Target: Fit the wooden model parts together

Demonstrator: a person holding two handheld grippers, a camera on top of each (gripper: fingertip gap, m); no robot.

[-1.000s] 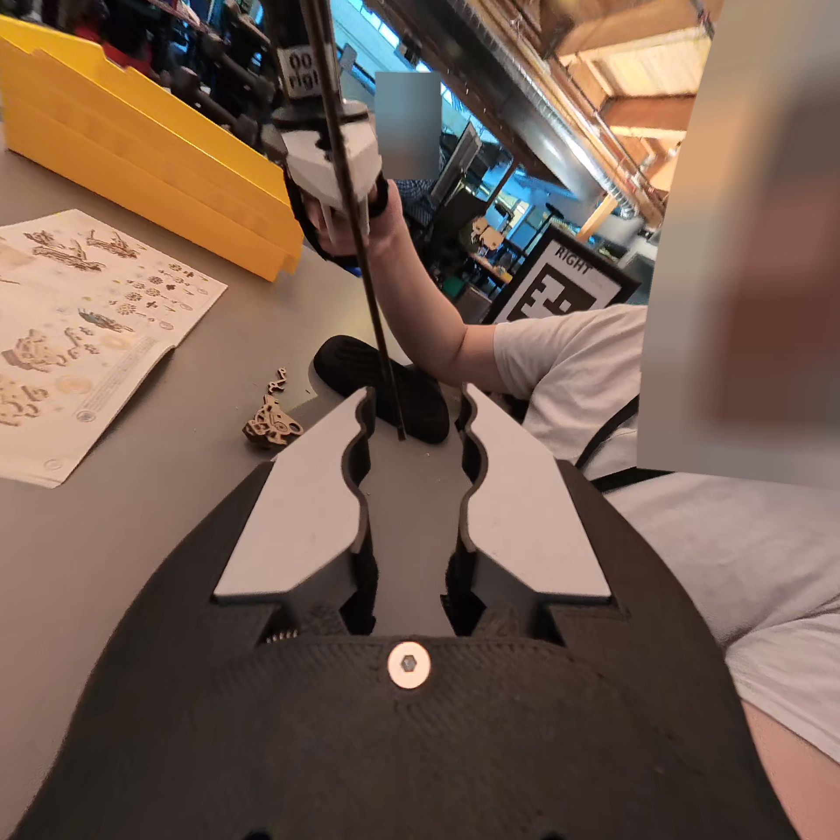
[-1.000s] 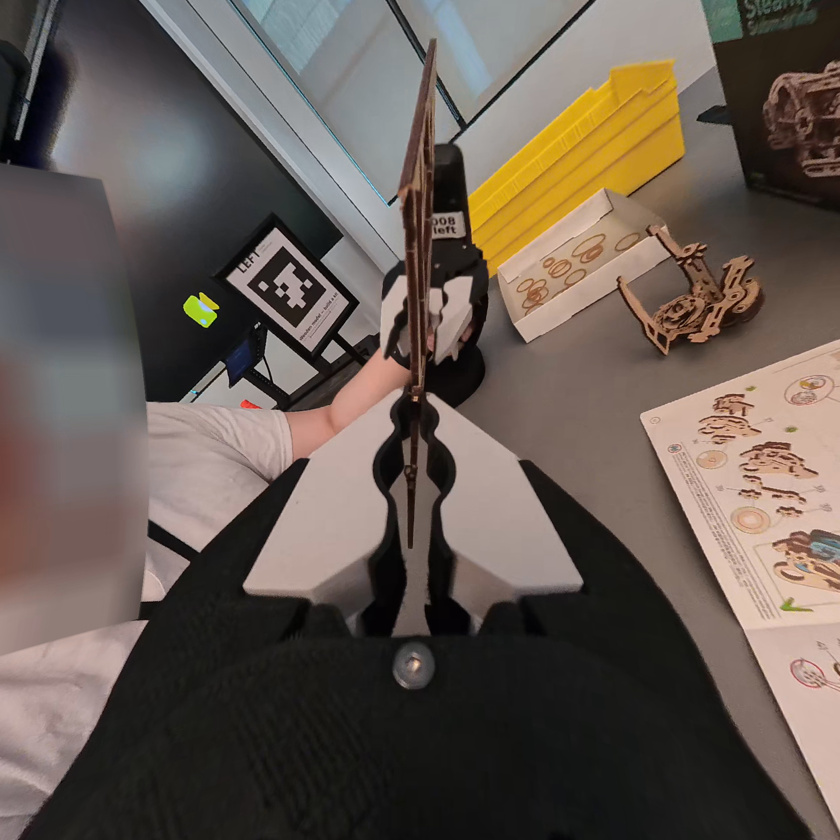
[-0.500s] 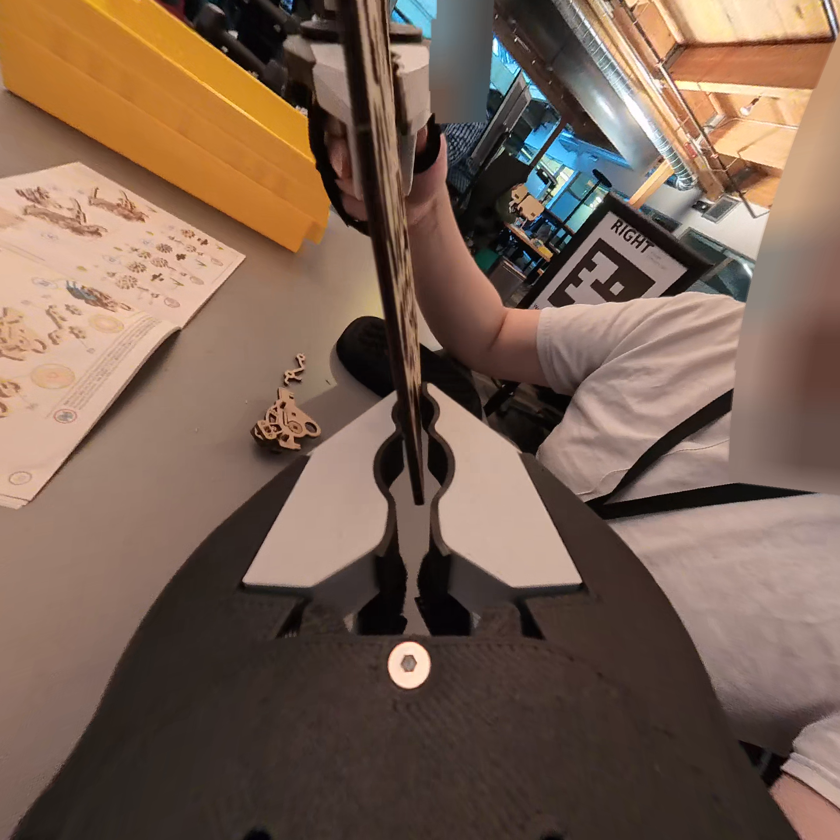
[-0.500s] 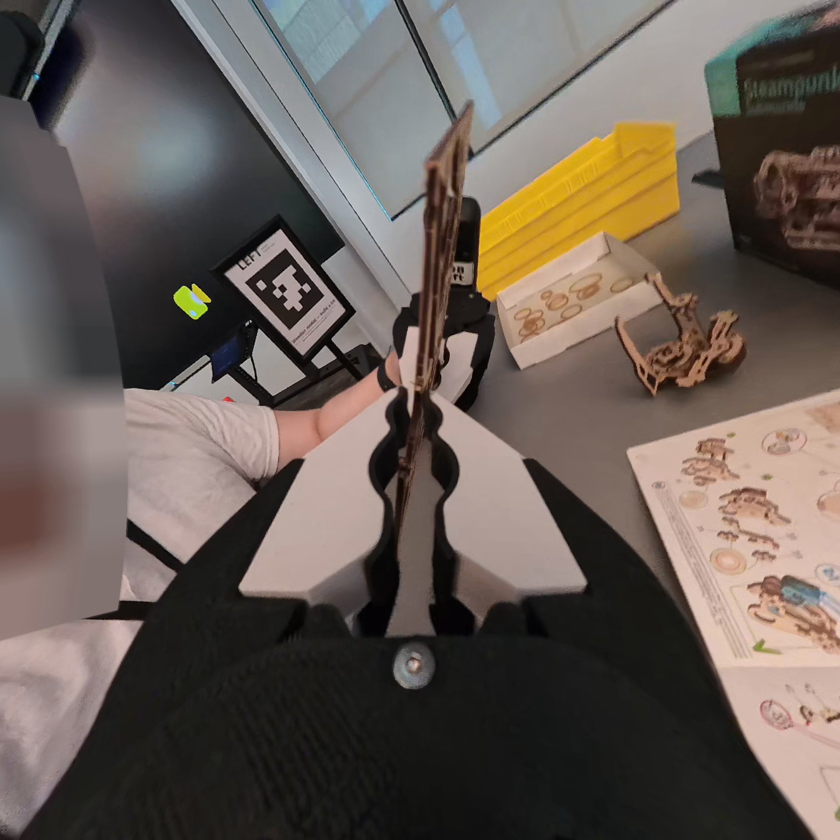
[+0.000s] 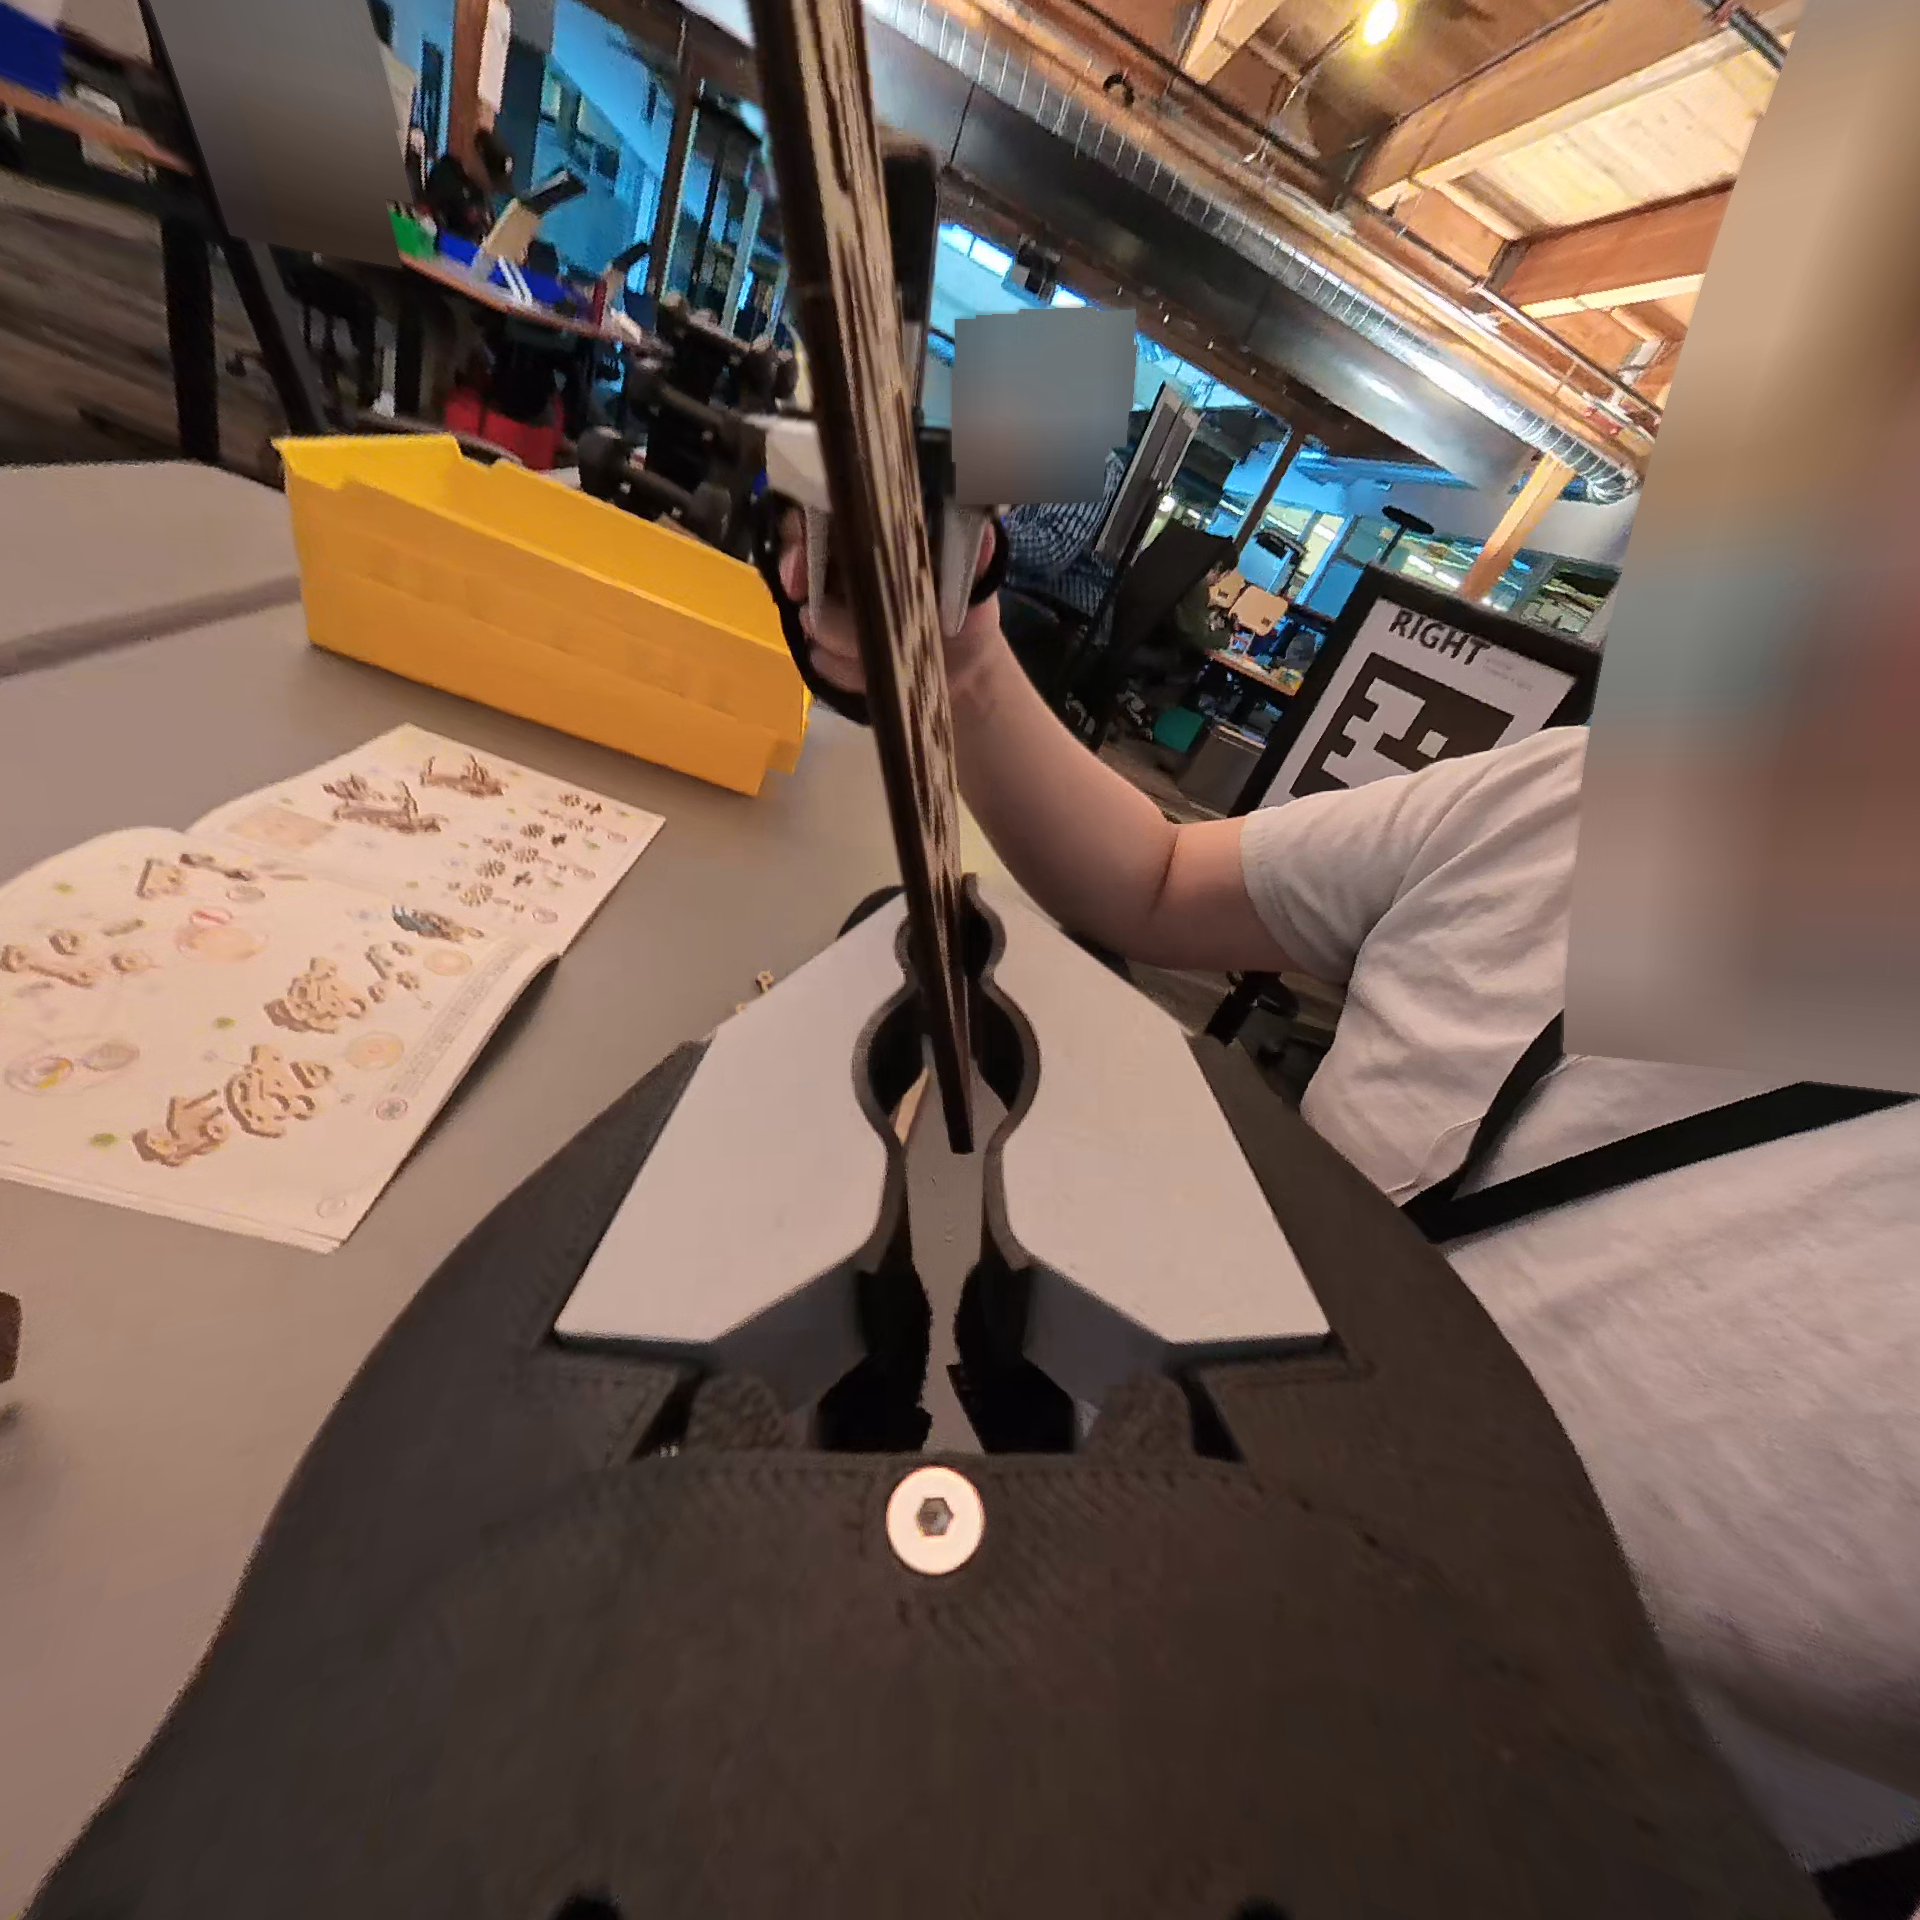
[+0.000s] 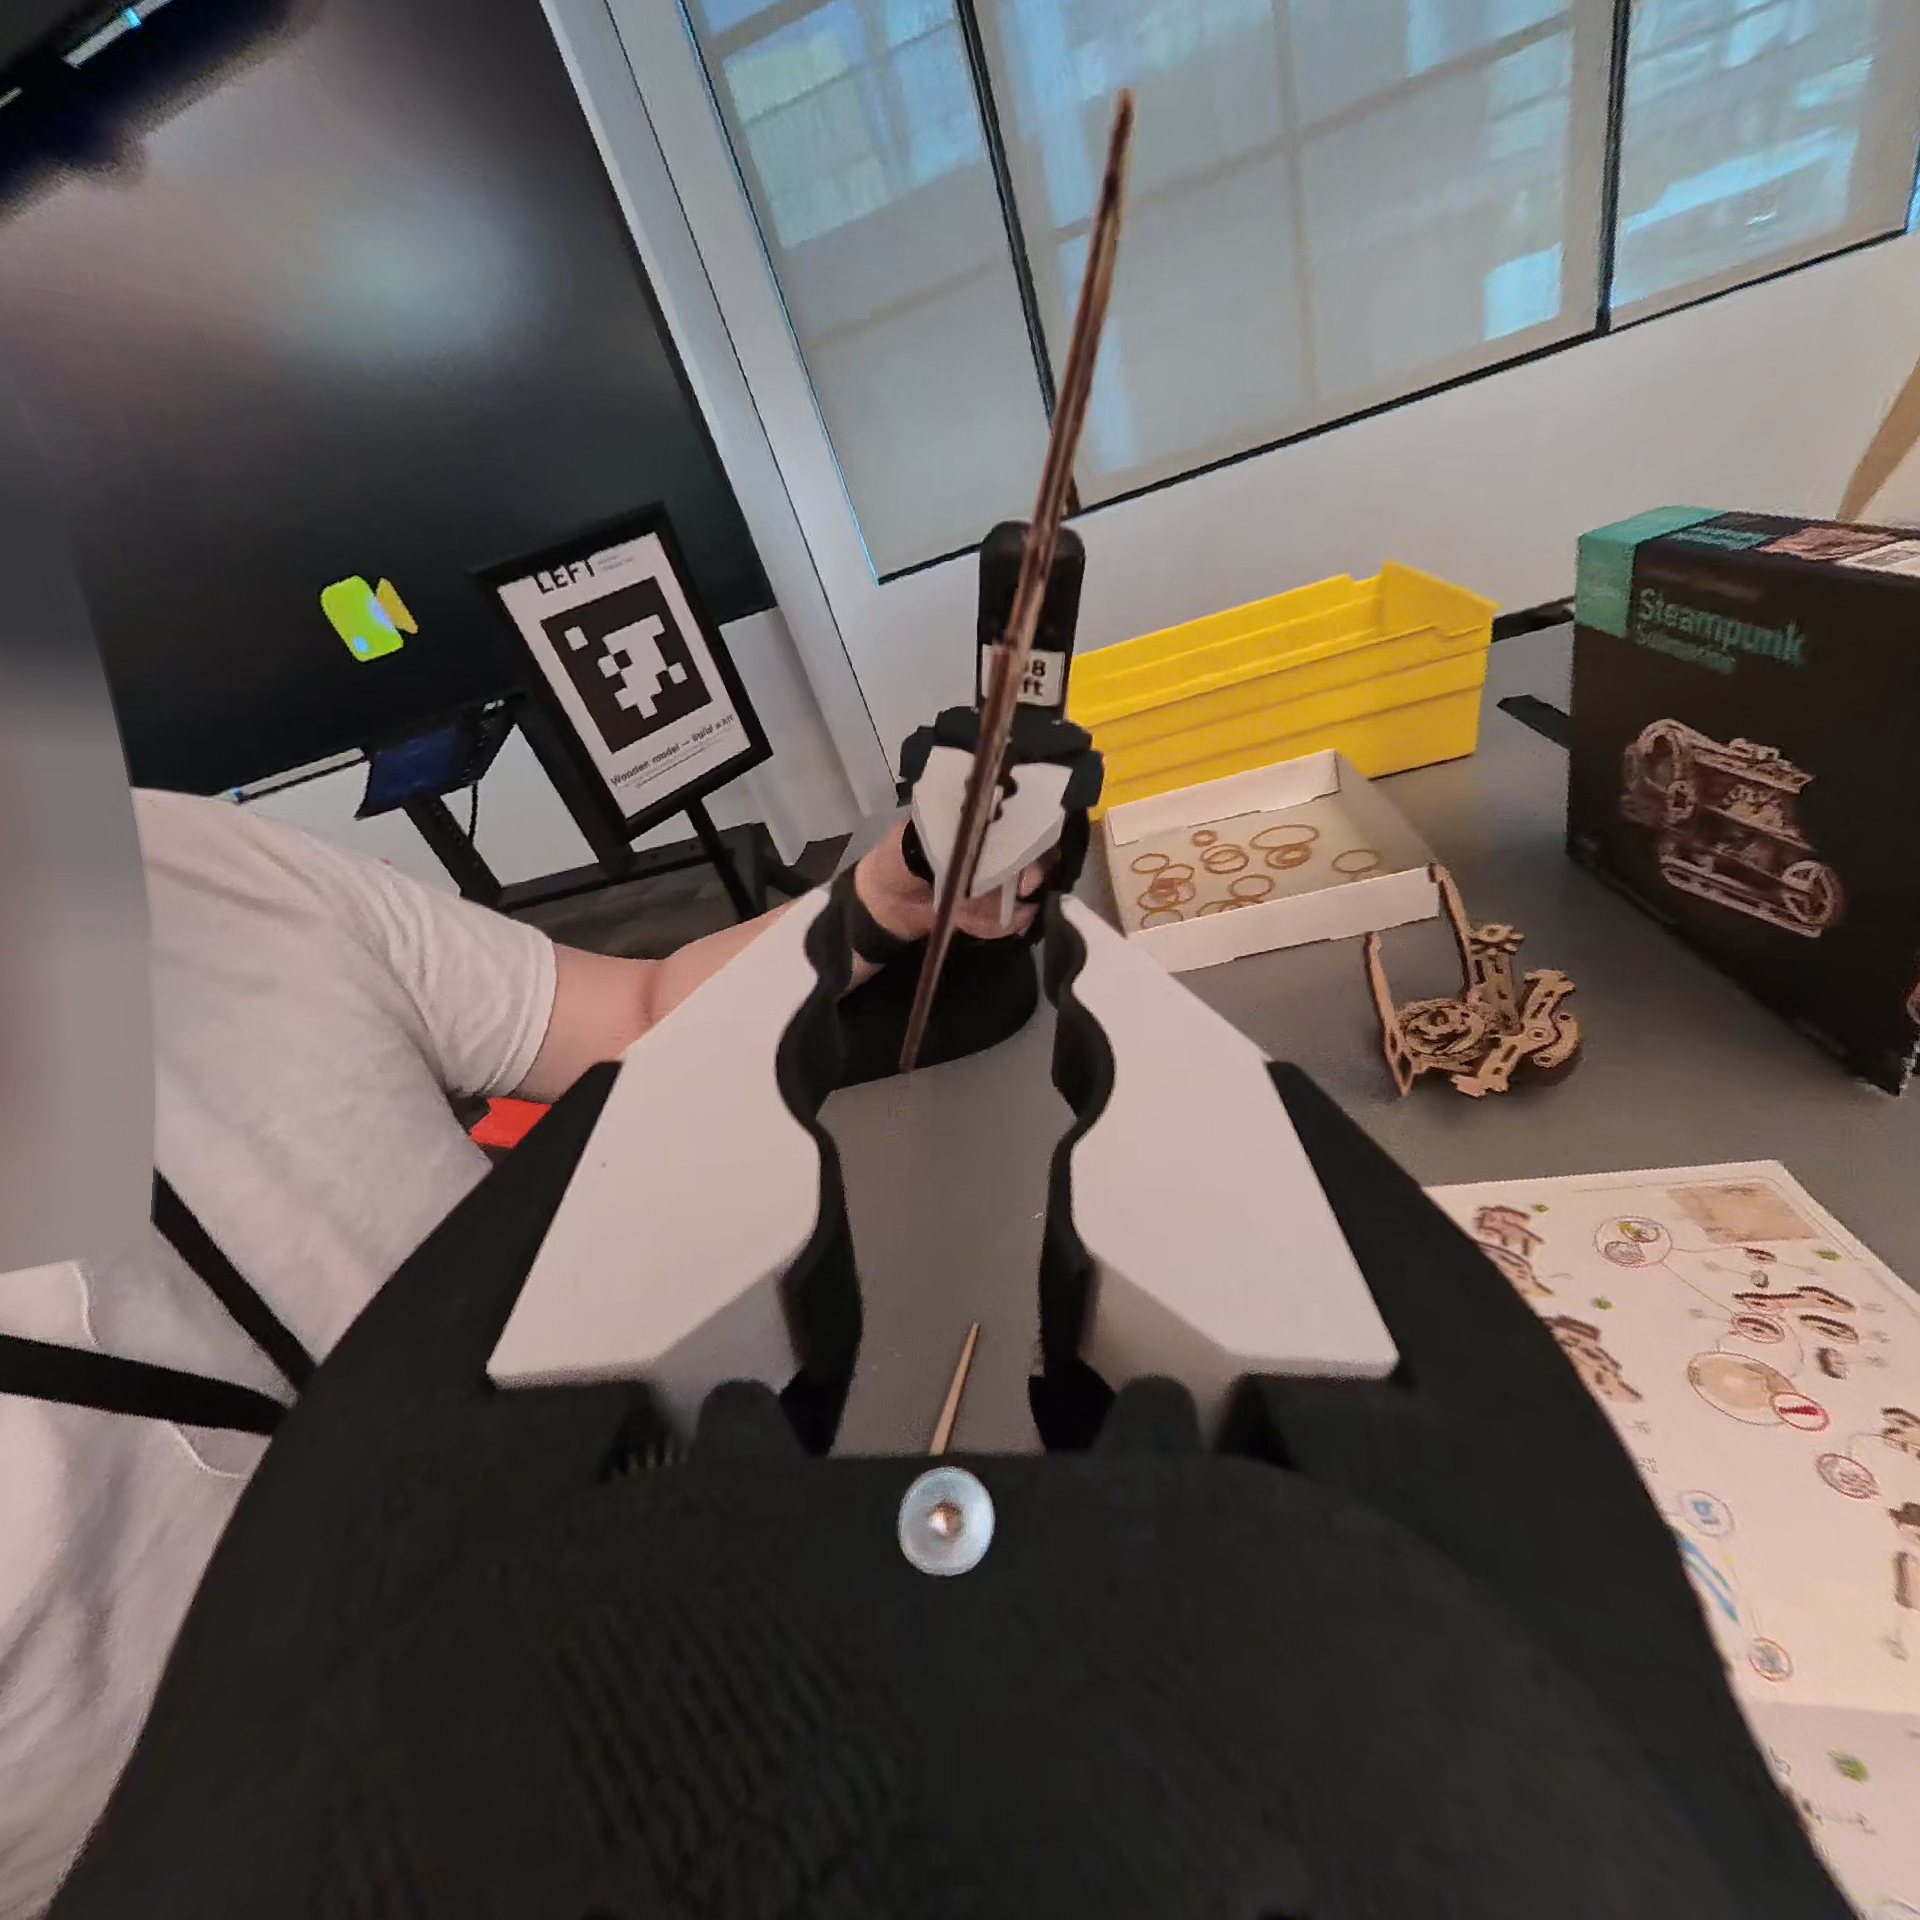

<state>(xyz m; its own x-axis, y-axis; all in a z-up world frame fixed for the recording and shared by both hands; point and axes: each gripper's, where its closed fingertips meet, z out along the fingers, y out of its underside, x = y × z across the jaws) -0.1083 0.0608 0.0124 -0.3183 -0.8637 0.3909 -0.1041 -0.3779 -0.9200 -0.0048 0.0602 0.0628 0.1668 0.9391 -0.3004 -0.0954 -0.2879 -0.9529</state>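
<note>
Grips, in the left tool [image 5: 940, 925], the lower end of a thin laser-cut wooden sheet [image 5: 883, 623], seen edge-on, steep and tilted, raised over the near edge of the desk [image 5: 156, 1403], with the instruction booklet [image 5: 260, 987] open to its left. Holds the right tool [image 6: 945, 920] spread wide and empty, facing the sheet but apart from it. Leaves a slim wooden stick [image 6: 956, 1387] on the desk between its fingers, and the part-built wooden model [image 6: 1475, 1023] farther right. Looks like freeing a part from the sheet. Next calls for closing the right tool on one piece and easing it out without snapping it.
</note>
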